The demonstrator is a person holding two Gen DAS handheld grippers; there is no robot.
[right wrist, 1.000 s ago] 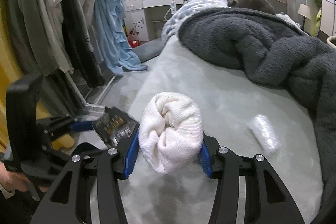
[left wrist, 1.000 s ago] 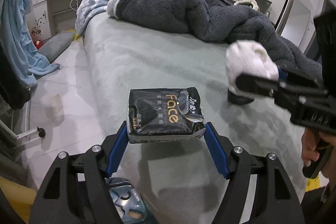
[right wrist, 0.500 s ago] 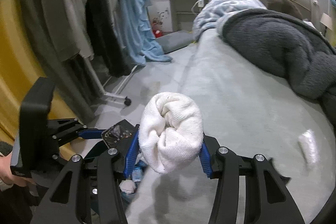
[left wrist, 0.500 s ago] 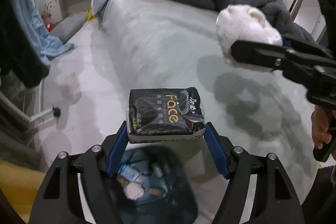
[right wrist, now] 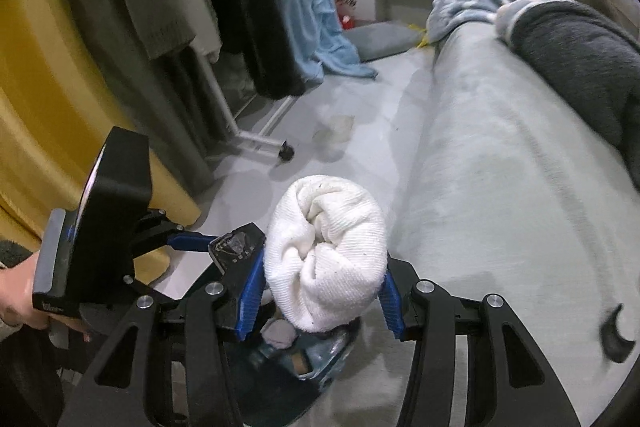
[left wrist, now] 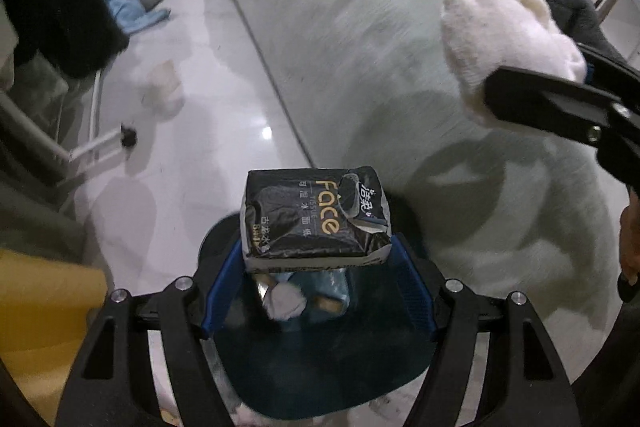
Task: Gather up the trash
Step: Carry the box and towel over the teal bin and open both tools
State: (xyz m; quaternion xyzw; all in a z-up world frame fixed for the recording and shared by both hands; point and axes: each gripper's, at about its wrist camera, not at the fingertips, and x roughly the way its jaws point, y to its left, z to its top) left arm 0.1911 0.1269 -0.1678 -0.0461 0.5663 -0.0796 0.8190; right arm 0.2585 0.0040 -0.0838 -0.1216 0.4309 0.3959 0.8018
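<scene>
The bed edge is seen just beside both claws. The trash bin is positioned below them. The rolled towel is clamped in the right claw. The tissue pack is gripped by the left claw.

Glossy plastic tissue pack, ribbed white cloth roll, glossy tiled floor.
</scene>
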